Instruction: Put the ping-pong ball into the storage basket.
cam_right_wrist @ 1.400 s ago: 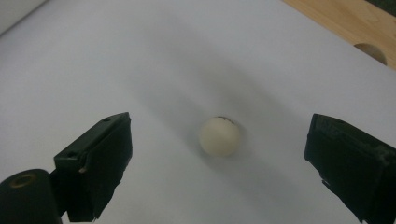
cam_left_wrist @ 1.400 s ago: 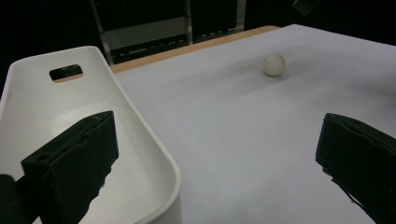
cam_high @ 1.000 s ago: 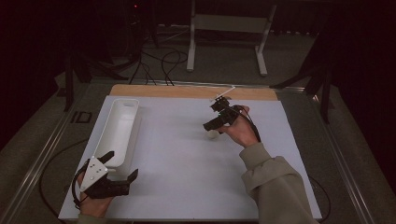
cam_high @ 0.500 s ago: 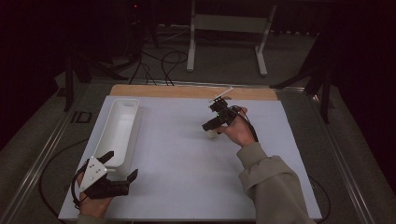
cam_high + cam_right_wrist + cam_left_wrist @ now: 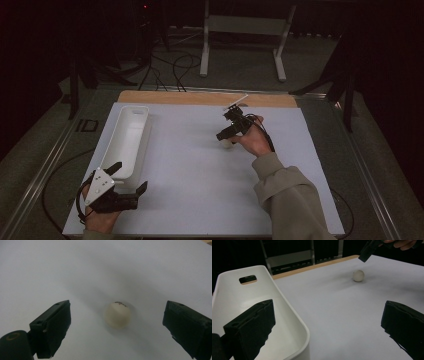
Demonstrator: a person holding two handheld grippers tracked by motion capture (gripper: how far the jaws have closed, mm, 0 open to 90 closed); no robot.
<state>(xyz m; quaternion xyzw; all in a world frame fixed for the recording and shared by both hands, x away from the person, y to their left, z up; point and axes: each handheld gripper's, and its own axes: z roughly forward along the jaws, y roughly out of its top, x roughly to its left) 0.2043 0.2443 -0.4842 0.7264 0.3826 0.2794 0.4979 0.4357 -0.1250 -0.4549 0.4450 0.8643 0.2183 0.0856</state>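
A small off-white ball (image 5: 117,315) lies on the white table top, with a dark mark on its upper side. My right gripper (image 5: 117,327) hangs open just above it, one jaw on each side and neither touching. From above, the right gripper (image 5: 229,133) sits right of the table's middle, with the ball (image 5: 227,144) under its tips. My left gripper (image 5: 129,178) rests open at the front left, nothing between its jaws. Past my left gripper's (image 5: 328,327) wide-apart jaws I see the ball (image 5: 358,275) far off.
A long white bin (image 5: 126,141) with a handle slot (image 5: 248,279) lies along the table's left side, close to the left gripper. A wooden strip (image 5: 205,98) runs along the far edge. Beyond it are cables and a stand's legs (image 5: 242,47) on the floor.
The right gripper has come a little leftward and lower over the ball. The left gripper has stayed where it was.
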